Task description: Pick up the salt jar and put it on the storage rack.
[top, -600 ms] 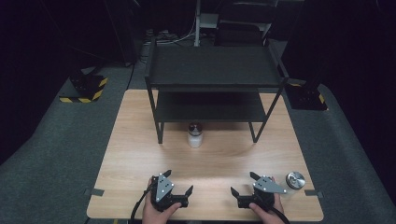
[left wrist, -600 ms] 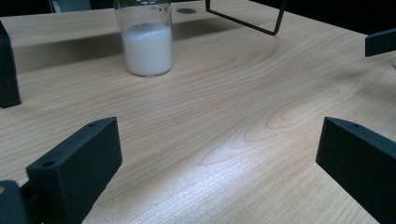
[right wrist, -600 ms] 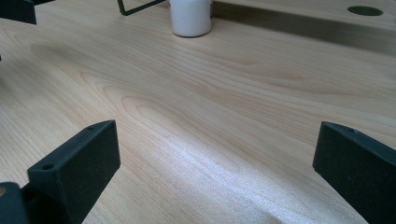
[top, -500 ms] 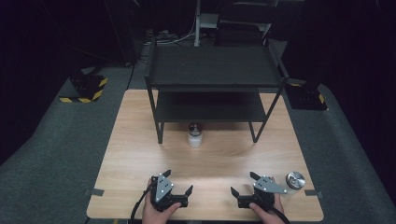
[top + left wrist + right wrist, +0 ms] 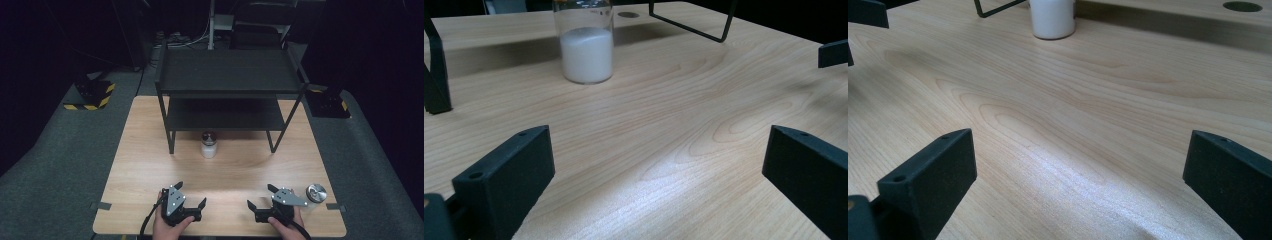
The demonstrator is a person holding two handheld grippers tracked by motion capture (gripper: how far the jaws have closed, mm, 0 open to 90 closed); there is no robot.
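- High view: left gripper (image 5: 191, 194) and right gripper (image 5: 261, 197) rest at table's (image 5: 140, 165) near edge, jaws spread, holding nothing.
- Glass jar (image 5: 208, 145) of white powder stands before black shelf rack (image 5: 225, 80); metal lid (image 5: 316, 192) just beside right gripper.

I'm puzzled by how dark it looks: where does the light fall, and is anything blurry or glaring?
High view: light falls on the wooden table alone, surroundings near black; the shelf rack shades the jar. Left gripper view: a pale sheen on the wood, the near black fingers soft. Right gripper view: similar sheen, the jar cut off at the top edge.
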